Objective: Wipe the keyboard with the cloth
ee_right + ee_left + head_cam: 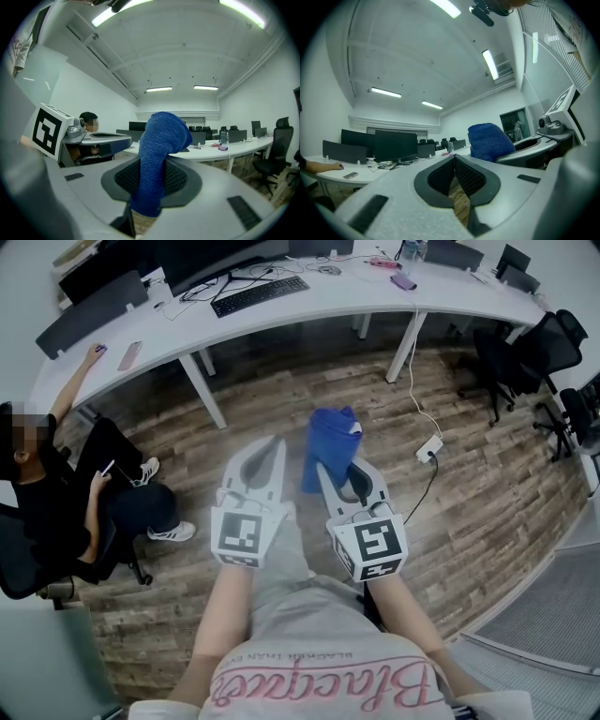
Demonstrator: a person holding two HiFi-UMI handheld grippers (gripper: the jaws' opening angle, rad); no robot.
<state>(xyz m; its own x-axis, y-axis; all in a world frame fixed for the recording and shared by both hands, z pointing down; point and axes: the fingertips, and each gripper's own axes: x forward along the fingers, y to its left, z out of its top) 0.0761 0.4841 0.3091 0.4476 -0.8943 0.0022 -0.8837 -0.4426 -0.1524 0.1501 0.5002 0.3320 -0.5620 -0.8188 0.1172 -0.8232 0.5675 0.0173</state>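
The black keyboard [260, 294] lies on the long curved white desk [328, 296], far ahead of both grippers. My right gripper [325, 467] is shut on a blue cloth [330, 442], which stands up out of the jaws and droops over. In the right gripper view the cloth [158, 154] fills the gap between the dark pads [180, 180]. My left gripper [274, 442] is shut with nothing in it; its jaws meet at the tip [454, 157]. Both are held side by side over the wooden floor, and the cloth [488, 140] shows at the right of the left gripper view.
A person [56, 493] sits on a chair at the left, one hand on the desk near a phone [129, 354]. Monitors [98, 306] line the desk. A white power strip [429, 448] with its cable lies on the floor. Black office chairs [534, 352] stand at the right.
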